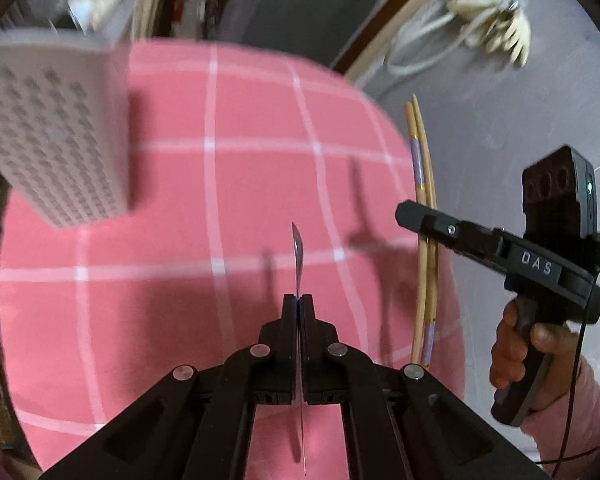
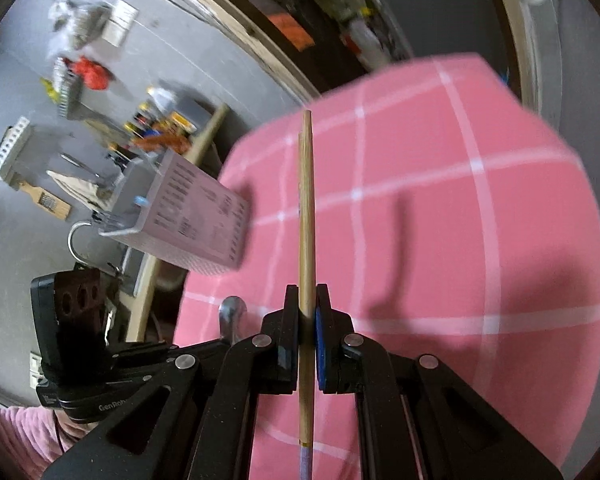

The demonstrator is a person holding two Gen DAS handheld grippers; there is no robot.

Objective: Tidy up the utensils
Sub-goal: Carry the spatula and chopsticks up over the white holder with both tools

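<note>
Chopsticks (image 2: 307, 216) lengthwise — tips forward

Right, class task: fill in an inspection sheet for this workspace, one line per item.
Surface: pink checked cloth on a table.
Job's things: perforated white holder standing on the cloth; chopsticks; thin metal utensil.
Clutter: nothing seen on the cloth.
Grippers: left gripper shut on the metal utensil; right gripper shut on the chopsticks.
Cables: white cable on the floor.
Surroundings: grey floor strewn with oddments, a brush among them.
</note>
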